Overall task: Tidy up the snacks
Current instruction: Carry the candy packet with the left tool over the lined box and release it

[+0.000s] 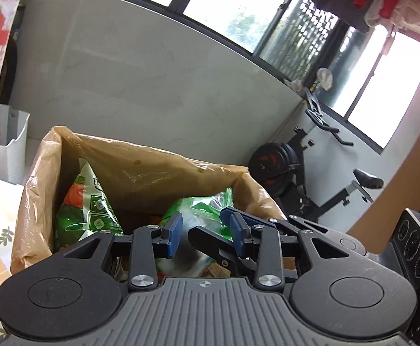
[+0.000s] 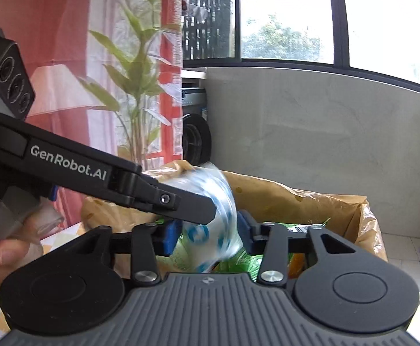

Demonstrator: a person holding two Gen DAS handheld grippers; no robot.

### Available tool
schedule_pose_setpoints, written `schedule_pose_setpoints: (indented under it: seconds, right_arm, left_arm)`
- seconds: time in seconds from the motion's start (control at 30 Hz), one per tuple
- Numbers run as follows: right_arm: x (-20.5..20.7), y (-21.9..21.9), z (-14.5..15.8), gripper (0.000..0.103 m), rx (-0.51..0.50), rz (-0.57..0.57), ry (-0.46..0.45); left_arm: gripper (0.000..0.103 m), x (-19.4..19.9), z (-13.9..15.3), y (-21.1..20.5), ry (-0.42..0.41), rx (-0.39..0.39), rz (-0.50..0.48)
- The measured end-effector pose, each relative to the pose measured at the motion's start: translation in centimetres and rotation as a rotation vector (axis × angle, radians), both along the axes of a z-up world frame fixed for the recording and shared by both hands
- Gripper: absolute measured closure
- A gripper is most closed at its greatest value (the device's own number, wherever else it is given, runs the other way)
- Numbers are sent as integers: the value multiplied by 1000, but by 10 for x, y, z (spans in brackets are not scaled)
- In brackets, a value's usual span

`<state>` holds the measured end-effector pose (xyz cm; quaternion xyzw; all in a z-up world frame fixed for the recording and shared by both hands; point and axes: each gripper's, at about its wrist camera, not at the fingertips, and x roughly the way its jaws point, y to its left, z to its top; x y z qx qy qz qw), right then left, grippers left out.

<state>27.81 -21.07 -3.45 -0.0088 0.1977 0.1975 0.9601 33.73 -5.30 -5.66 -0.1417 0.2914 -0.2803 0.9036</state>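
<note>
Over the lined bin (image 2: 311, 199), right gripper (image 2: 208, 235) pinches a blue-white packet (image 2: 210, 201)

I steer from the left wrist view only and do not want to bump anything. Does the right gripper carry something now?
Observer: Yes. A white packet with blue dots sits between the pads of the right gripper. It is blurred, so I cannot confirm a firm pinch.
Operator: Where is it relative to the bag?
Observer: It is above the open brown bag, over the green packets inside.
Operator: And my gripper, seen from there?
Observer: One finger of the left gripper crosses in front of the white packet, entering from the left.
</note>
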Motion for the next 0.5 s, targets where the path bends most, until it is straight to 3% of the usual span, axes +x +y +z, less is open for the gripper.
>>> schedule_pose_setpoints:
  seconds: [0.13, 0.2, 0.37, 0.5]
  right_arm:
    - [9, 0, -6, 60, -15, -25, 27]
    - [8, -2, -7, 59, -20, -35, 35]
    - [2, -17, -5, 58, 13, -84, 64]
    - [-6, -24, 1, 44, 4, -118, 69]
  left_arm:
    - [62, 1, -2, 1, 9, 41, 79]
    - [46, -3, 2, 2, -11, 70, 102]
    - [33, -8, 17, 8, -78, 139, 167]
    - [23, -19, 31, 3, -118, 239, 214]
